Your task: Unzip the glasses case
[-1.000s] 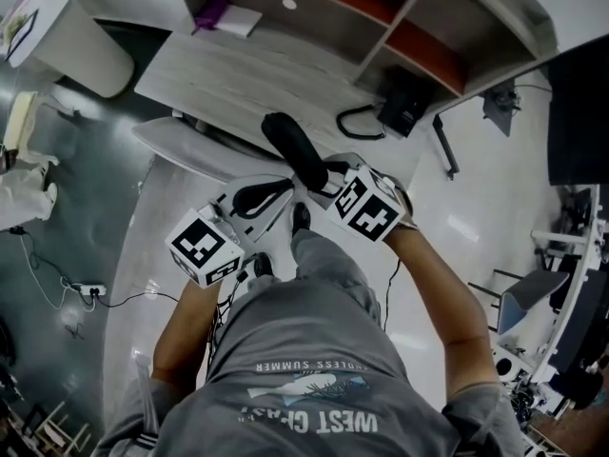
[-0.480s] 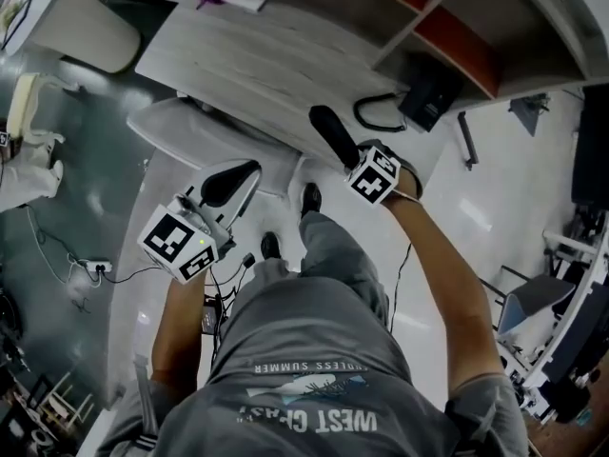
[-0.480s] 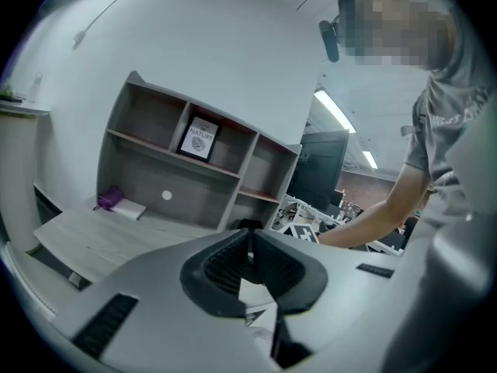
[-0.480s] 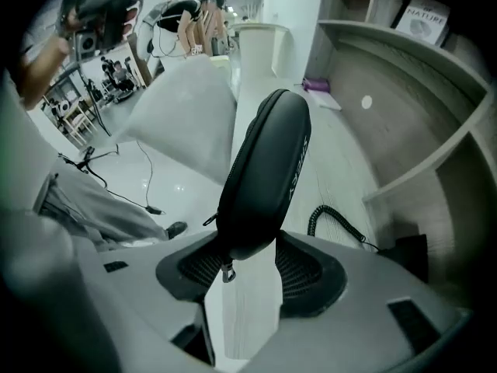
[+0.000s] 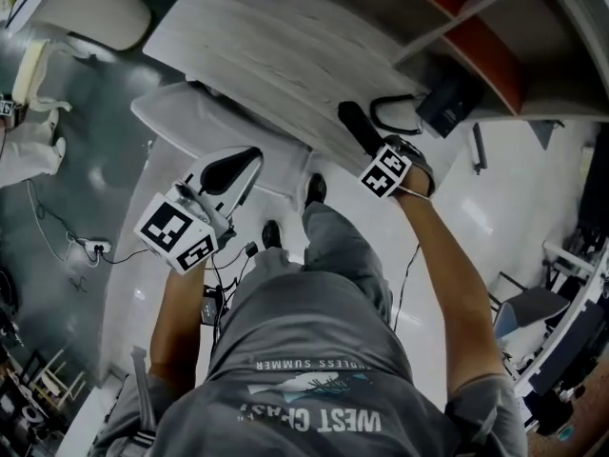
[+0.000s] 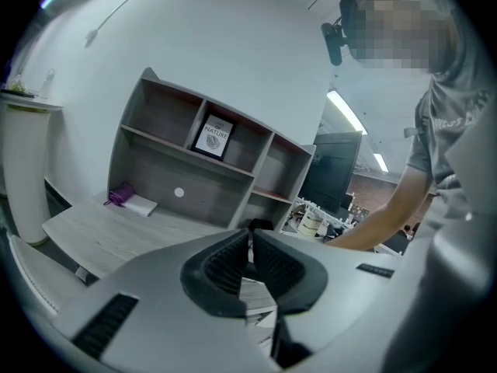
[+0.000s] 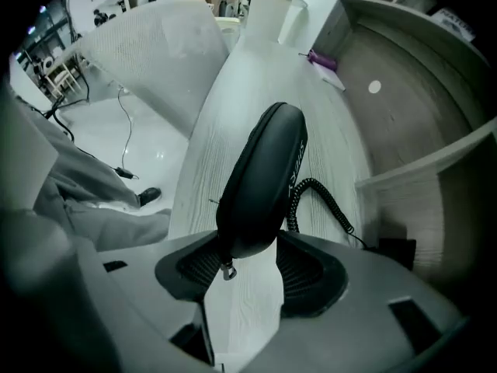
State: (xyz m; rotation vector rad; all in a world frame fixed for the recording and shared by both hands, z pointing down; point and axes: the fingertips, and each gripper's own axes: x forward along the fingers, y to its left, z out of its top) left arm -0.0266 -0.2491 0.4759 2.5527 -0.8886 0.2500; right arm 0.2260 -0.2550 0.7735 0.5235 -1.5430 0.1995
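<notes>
The right gripper (image 7: 248,270) pinches one end of the glasses case (image 7: 264,173) over the desk (image 7: 256,84), probably steadying it for the left gripper (image 6: 250,259), whose jaws are pressed together on nothing. Only the right gripper view shows the zip pull (image 7: 226,270), dangling at the case's 7 o'clock. The head view puts the left gripper well apart, at its 9 o'clock.

The glasses case (image 7: 260,177) looks smooth and matt, perhaps leatherette; the desk (image 5: 266,50) is pale grained wood.
</notes>
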